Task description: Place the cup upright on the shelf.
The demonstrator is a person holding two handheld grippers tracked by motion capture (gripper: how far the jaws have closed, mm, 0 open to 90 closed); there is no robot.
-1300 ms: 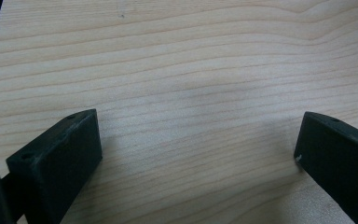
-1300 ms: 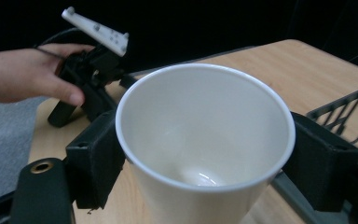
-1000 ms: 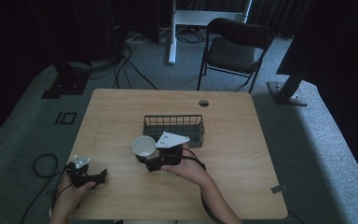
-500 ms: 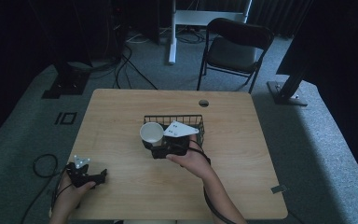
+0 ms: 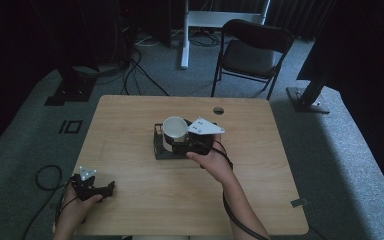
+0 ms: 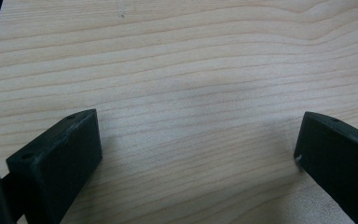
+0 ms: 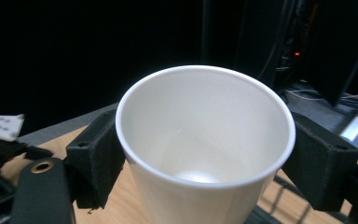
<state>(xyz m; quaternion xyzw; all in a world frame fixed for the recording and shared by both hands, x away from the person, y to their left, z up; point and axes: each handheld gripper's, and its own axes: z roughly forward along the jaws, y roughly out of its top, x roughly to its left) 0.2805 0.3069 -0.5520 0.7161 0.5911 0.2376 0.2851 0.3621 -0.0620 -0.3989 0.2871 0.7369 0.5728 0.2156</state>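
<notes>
The wire basket stands near the middle of the desk and is the 1 fixed obstacle on it. Above it, the right tool holds a white paper cup that blocks the basket's opening. The left tool rests at the near left corner, its 2 jaws apart over bare wood. The far strip, right side and near middle lie open.

My wooden table has a pale grain and a small round hole near its far edge. Under it I see grey carpet. Beyond the far edge a black folding chair faces me, beside a white desk leg. Black cables trail across the floor, and the room behind is dark
</notes>
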